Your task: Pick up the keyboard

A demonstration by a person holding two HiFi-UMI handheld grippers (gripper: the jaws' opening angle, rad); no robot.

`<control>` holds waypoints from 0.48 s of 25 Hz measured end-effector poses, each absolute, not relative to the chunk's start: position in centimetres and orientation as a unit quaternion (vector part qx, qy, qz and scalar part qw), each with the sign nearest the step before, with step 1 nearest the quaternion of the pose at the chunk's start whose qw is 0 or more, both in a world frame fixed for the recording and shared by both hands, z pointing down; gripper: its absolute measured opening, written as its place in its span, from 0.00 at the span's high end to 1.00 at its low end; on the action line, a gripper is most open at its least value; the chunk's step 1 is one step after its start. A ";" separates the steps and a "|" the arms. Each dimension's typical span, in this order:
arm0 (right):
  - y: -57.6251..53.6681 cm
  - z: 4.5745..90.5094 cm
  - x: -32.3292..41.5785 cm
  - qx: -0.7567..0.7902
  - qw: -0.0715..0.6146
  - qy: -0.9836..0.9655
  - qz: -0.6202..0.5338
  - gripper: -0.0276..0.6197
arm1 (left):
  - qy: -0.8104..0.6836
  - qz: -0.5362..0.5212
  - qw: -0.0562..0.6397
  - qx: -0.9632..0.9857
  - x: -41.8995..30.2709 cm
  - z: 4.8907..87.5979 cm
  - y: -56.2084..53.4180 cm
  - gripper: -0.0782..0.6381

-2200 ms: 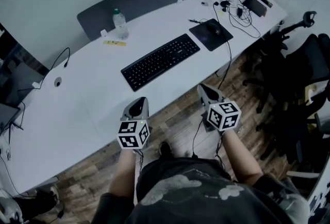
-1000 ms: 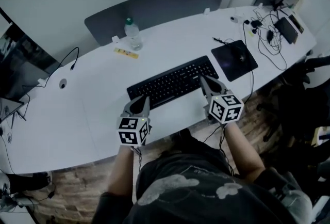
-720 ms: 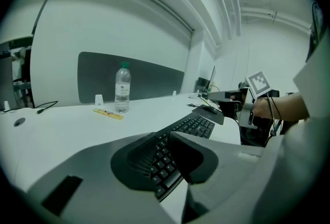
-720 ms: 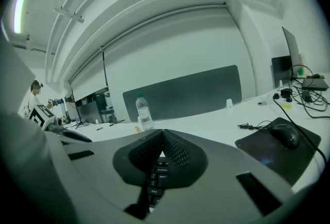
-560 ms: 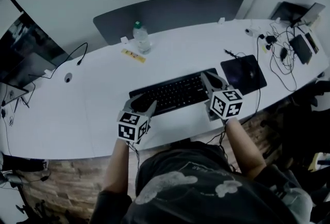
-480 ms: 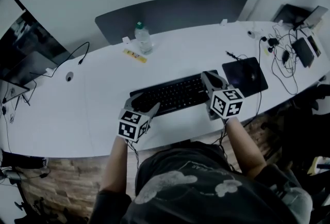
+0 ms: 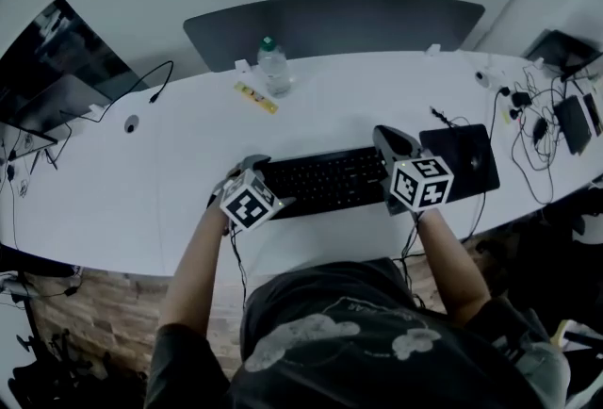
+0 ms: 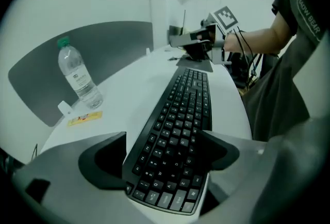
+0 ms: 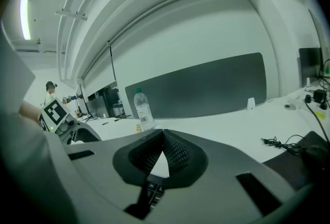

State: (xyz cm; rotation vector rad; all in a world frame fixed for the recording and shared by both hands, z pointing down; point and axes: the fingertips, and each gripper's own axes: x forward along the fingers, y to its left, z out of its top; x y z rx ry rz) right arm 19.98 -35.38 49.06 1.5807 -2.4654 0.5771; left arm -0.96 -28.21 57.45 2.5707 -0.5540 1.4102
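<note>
The black keyboard [image 7: 325, 179] lies on the white table [image 7: 132, 200], near its front edge. My left gripper [image 7: 254, 177] is at the keyboard's left end, tilted down. In the left gripper view its jaws [image 8: 162, 156] have just been opening and stand open, one on each long side of the keyboard [image 8: 180, 125]. The pads do not press on it. My right gripper [image 7: 385, 136] hovers over the keyboard's right end, shut and empty. A few keys [image 9: 149, 188] show under its closed tips [image 9: 163, 139].
A water bottle [image 7: 273, 68] and a yellow strip [image 7: 256, 97] sit behind the keyboard, before a grey divider panel [image 7: 330, 21]. A black mouse pad [image 7: 466, 162] lies right of the keyboard, with cables [image 7: 528, 106] beyond. A monitor [image 7: 47, 68] is at the far left.
The left gripper dropped to the keyboard's left end, rolled over and opened its jaws around it. The right gripper moved over the keyboard's right end, still shut.
</note>
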 end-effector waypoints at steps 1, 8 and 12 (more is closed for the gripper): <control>-35.8 49.2 20.0 0.525 0.080 -0.825 0.194 0.95 | -0.169 0.487 0.073 0.854 -0.9 57.8 -28.3 0.31; -37.5 50.5 20.1 0.502 0.088 -0.836 0.204 0.95 | -0.101 0.561 0.057 0.820 -0.1 59.4 -29.4 0.30; -38.2 51.1 20.3 0.494 0.089 -0.838 0.213 0.95 | -0.067 0.591 0.063 0.801 0.6 60.4 -29.6 0.30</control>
